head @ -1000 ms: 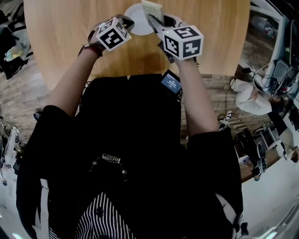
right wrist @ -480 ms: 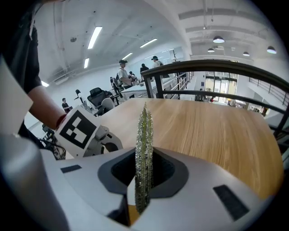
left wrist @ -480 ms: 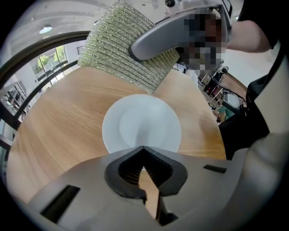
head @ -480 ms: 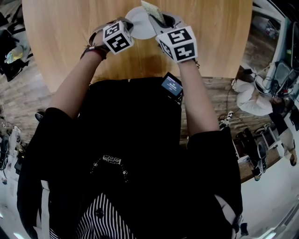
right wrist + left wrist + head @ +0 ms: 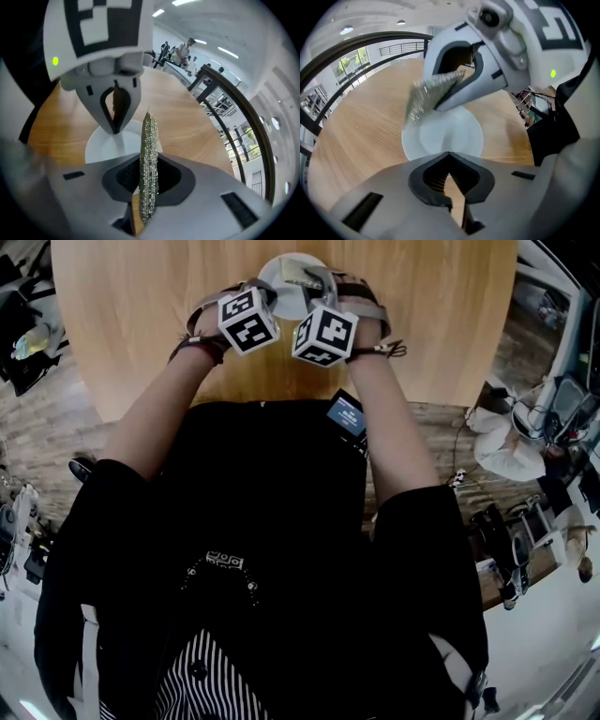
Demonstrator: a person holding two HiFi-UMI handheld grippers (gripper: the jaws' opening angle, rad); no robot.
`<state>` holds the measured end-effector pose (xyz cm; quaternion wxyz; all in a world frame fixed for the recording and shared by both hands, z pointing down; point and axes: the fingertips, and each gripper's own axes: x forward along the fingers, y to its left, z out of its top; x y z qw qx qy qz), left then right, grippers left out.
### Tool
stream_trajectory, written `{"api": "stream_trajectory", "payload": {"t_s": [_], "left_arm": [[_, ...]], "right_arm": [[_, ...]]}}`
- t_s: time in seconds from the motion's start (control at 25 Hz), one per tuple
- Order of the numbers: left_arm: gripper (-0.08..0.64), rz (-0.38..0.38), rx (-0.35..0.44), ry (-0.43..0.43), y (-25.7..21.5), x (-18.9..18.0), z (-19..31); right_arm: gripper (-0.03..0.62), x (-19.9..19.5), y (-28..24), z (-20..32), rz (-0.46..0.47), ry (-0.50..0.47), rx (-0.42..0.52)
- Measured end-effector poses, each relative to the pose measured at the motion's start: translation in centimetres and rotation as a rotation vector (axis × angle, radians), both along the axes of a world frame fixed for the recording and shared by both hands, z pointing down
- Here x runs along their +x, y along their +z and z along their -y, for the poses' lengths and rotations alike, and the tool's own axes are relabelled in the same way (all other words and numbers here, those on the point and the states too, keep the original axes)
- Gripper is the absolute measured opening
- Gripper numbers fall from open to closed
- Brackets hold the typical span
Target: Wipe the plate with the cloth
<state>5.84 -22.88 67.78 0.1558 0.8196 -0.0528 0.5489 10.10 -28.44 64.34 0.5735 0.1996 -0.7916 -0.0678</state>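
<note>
A white plate (image 5: 281,298) lies on the round wooden table (image 5: 141,315), near its front edge. At the plate's near-left rim sits my left gripper (image 5: 267,289), jaws closed to a point on that rim; the left gripper view shows the plate (image 5: 443,136) just beyond the jaw tips of this gripper (image 5: 449,154). My right gripper (image 5: 314,282) is shut on a glittery grey-green cloth (image 5: 305,276), which stands edge-on from its jaws (image 5: 149,171) over the plate (image 5: 101,145). The cloth (image 5: 423,96) hangs over the plate's far left part; contact cannot be told.
A dark device with a blue screen (image 5: 345,414) hangs on the person's chest. Bare wood stretches left and right of the plate. Cables and gear litter the floor at the right (image 5: 525,427). A railing (image 5: 234,108) and distant people (image 5: 183,47) lie beyond the table.
Both grippers have drawn closer together at the plate. The right gripper has swung left and turned, bringing the cloth over the plate. The left gripper stays at the plate's rim.
</note>
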Motion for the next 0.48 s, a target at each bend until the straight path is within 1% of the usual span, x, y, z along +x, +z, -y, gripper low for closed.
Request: {"api": "stream_trajectory", "payload": {"t_s": [0.2, 0.24, 0.36, 0.48], "left_arm": [[-0.005, -0.008, -0.012, -0.002, 0.1, 0.2, -0.1], [-0.005, -0.006, -0.013, -0.001, 0.1, 0.2, -0.1], [-0.005, 0.000, -0.021, -0.002, 0.1, 0.1, -0.2], [-0.005, 0.001, -0.024, -0.001, 0.0, 0.1, 0.0]], "right_arm": [[0.052, -0.3, 3.6, -2.1, -0.044, -0.075, -0.086], [0.052, -0.3, 4.0, -2.3, -0.043, -0.074, -0.105], [0.052, -0.4, 4.3, -2.4, -0.002, -0.034, -0.165], [0.052, -0.4, 4.3, -2.1, 0.014, -0.018, -0.203]]}}
